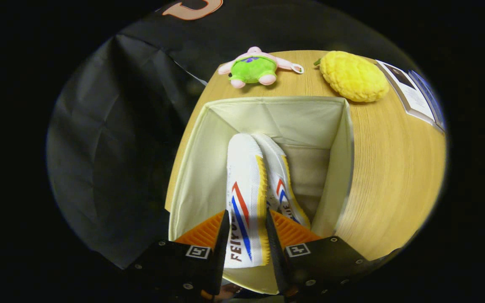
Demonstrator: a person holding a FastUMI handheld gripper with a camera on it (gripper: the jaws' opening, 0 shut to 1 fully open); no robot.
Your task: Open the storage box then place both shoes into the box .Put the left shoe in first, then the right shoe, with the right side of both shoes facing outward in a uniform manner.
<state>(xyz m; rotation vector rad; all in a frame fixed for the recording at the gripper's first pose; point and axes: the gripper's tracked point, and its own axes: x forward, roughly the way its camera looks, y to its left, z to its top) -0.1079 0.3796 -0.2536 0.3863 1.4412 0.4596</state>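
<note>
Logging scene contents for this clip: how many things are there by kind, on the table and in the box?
Shoes: 2, one between the gripper fingers, the other beside it, both in the box
Box: 1
Plush toys: 2, green-pink, yellow
Booklets: 1
Total: 6

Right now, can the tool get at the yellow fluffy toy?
Probably not yet. The tool is clamped on a shoe inside the box; the yellow toy lies beyond the box's far wall.
</note>
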